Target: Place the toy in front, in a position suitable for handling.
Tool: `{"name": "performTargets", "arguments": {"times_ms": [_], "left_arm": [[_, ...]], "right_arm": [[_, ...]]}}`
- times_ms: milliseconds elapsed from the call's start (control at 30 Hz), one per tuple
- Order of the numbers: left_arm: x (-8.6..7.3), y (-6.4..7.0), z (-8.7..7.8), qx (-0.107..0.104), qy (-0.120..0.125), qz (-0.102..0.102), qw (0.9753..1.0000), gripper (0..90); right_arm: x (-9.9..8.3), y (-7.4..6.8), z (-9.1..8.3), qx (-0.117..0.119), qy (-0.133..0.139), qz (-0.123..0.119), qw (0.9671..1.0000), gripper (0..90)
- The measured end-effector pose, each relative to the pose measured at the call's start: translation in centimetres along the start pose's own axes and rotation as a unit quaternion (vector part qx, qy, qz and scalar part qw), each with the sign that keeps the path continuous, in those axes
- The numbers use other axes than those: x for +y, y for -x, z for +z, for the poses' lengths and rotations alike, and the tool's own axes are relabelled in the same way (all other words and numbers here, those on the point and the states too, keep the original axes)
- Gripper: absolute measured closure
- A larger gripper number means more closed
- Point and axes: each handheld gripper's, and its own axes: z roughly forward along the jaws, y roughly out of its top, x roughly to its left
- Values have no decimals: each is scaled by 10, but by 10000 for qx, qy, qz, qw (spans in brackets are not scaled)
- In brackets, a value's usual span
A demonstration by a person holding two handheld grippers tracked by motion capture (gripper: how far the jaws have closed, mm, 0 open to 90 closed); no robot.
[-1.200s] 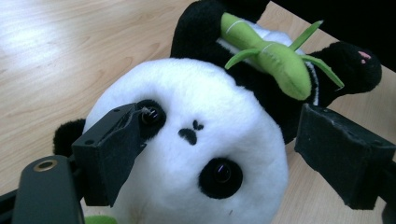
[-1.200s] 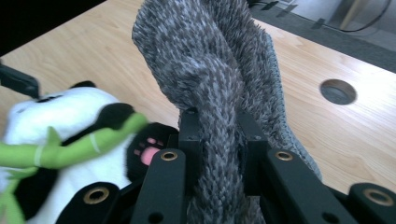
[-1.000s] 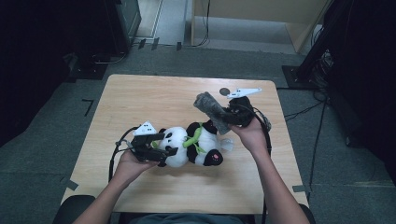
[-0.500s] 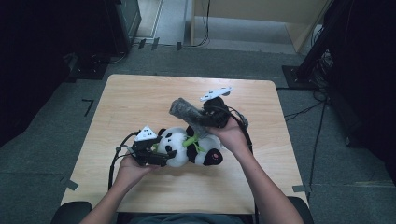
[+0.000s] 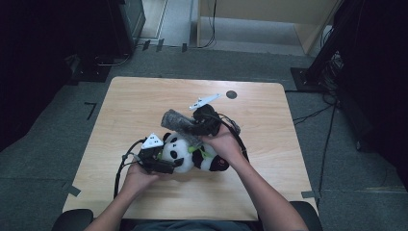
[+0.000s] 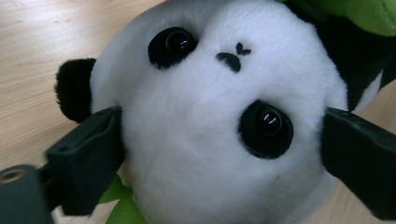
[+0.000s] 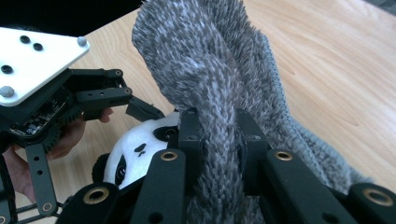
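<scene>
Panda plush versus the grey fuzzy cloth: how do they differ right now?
The panda plush is black and white and lies on the table; the grey fuzzy cloth is speckled grey and held above it. The left gripper clamps the panda's round head; the right gripper pinches the limp cloth. Both are soft.

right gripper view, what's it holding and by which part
A grey fuzzy sock, pinched by a bunched fold near its middle between the right gripper jaws, above the toy panda.

The panda toy [image 6: 205, 140] is covered in soft matt plush, with glossy plastic eyes. The grey cloth [image 7: 219, 88] is seen as coarse, fuzzy knit. The fingers [image 6: 84, 158] are made of matt black plastic. The worktop [image 5: 144, 101] is finished in smooth pale wood grain.
</scene>
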Motion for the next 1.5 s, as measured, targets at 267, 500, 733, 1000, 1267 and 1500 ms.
{"name": "performTargets", "arguments": {"times_ms": [267, 500, 733, 1000, 1267, 1500], "left_arm": [[-1, 2, -3, 93, -30, 100, 9999, 238], [0, 1, -2, 116, -76, 59, 9999, 266], [1, 2, -2, 162, -91, -20, 9998, 275], [1, 1, -2, 133, -72, -100, 9998, 291], [2, 1, -1, 119, -53, -136, 9998, 302], [2, 0, -1, 105, -100, -183, 9997, 307]], "right_arm": [[-1, -6, 25, 242, -305, 48, 9992, 776], [-4, -1, 33, 151, -359, -48, 9992, 782], [-9, 11, 35, -45, -371, 102, 9992, 787], [-17, 30, 31, -316, -501, 255, 9979, 798], [-18, 39, 22, -487, -475, 313, 9972, 798], [-17, 50, 3, -858, -312, 459, 9948, 803]]}}
